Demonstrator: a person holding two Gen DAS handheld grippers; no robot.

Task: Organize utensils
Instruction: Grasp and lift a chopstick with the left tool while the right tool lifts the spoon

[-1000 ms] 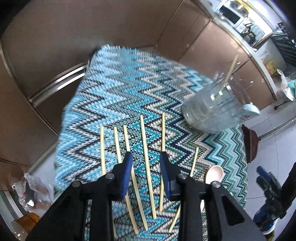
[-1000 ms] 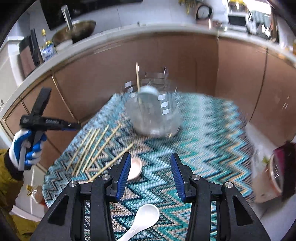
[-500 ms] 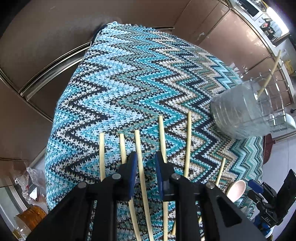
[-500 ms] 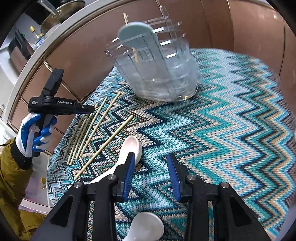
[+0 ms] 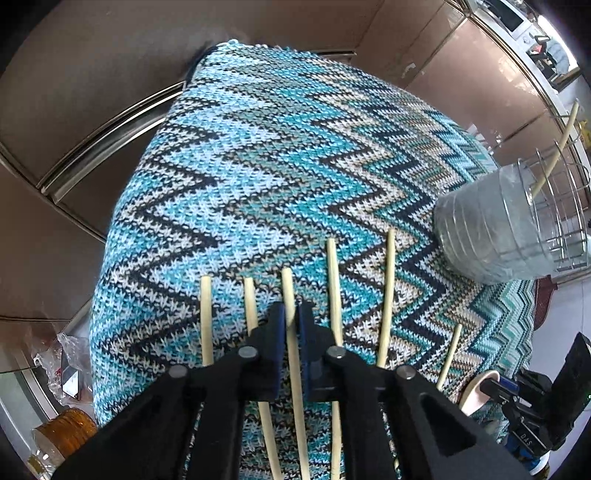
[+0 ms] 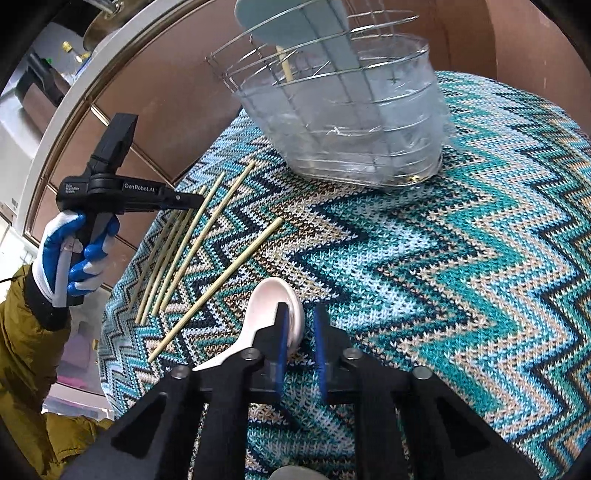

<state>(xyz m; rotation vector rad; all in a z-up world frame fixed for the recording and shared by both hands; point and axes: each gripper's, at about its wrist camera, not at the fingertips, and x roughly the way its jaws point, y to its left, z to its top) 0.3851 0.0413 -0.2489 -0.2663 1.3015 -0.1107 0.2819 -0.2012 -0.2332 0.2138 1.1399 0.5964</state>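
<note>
Several bamboo chopsticks (image 5: 333,280) lie side by side on the zigzag knit cloth (image 5: 266,158). My left gripper (image 5: 290,319) is shut on the middle chopstick (image 5: 288,291), low at the cloth. It also shows in the right wrist view (image 6: 184,201), over the chopsticks (image 6: 207,229). My right gripper (image 6: 298,328) is narrowed around the right rim of a white ceramic spoon (image 6: 271,302); contact with the pads is unclear. A clear holder with a wire rack (image 6: 351,122) holds a pale blue spoon (image 6: 295,26) and a chopstick (image 5: 554,151).
Brown cabinet fronts (image 5: 92,74) surround the cloth-covered table. Another white spoon bowl (image 6: 295,472) lies at the bottom edge under my right gripper. A plastic bag and an amber jar (image 5: 62,428) sit below the table's left edge. The table edge drops off on the left.
My left gripper has lowered and closed from wide open onto the middle chopstick. My right gripper has moved down to the white spoon and narrowed its jaws around the bowl's rim.
</note>
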